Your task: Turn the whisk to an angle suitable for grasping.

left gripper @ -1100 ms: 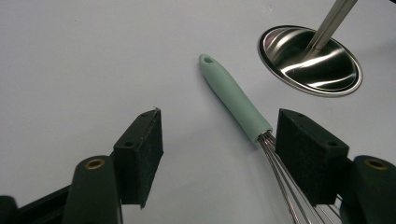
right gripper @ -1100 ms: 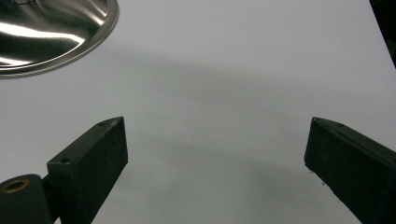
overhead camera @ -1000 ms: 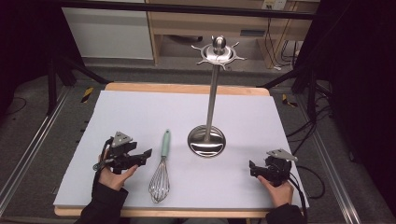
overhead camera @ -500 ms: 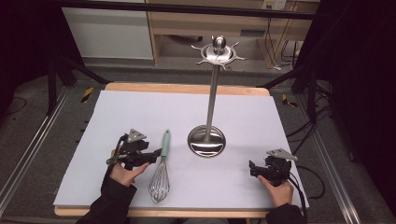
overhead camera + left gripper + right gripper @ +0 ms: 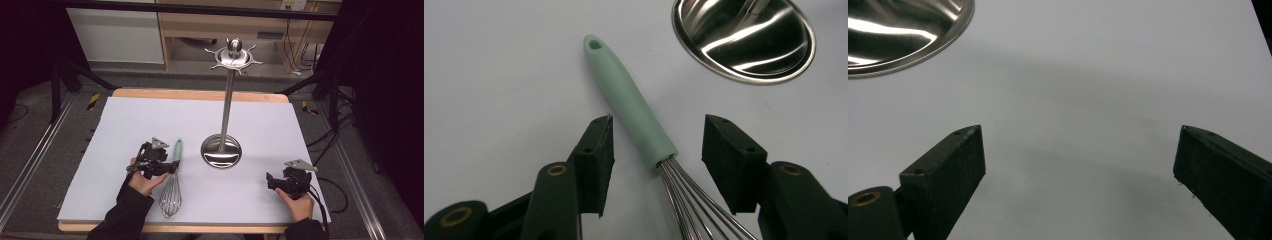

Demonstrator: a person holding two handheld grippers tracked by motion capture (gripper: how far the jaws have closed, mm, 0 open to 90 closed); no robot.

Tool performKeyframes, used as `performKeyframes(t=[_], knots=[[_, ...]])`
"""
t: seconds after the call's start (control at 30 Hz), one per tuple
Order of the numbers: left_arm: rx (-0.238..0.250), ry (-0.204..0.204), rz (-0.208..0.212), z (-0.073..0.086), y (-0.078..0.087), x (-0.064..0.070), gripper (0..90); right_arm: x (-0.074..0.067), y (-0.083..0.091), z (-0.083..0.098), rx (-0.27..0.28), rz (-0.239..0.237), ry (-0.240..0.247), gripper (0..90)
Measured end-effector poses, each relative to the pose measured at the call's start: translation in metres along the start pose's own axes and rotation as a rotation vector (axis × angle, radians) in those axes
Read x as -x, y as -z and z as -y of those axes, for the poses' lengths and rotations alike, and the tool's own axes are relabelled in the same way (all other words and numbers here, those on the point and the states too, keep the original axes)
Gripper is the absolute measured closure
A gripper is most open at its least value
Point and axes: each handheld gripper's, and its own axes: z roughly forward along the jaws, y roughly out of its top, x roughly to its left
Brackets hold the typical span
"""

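A whisk (image 5: 170, 197) with a mint-green handle (image 5: 634, 115) lies on the white table cover, its wire head toward the person. My left gripper (image 5: 170, 164) is at the handle's lower end. In the left gripper view my left gripper (image 5: 658, 145) has the handle between its jaws, just above the wires. The jaws have just been closing and are half wide, with a gap on both sides of the handle, so it is open. My right gripper (image 5: 271, 181) rests low at the front right. The right gripper view has my right gripper (image 5: 1080, 150) open wide over bare cover.
A tall steel stand (image 5: 229, 100) rises from a round shiny base (image 5: 221, 151) at the table's middle, just right of the whisk; the base (image 5: 744, 40) lies close ahead of the left jaws. The white cover (image 5: 150, 115) spreads over a wooden table.
My left gripper has moved right up to the whisk and its jaws have narrowed around the handle. The right gripper has stayed put.
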Motion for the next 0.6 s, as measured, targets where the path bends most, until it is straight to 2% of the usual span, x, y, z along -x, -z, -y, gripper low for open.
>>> performKeyframes(t=[0.6], knots=[[-0.101,0.027,0.002,0.004,-0.025,0.001,47.0,0.000,-0.001,0.000,-0.012,-0.002,0.003,6.9]])
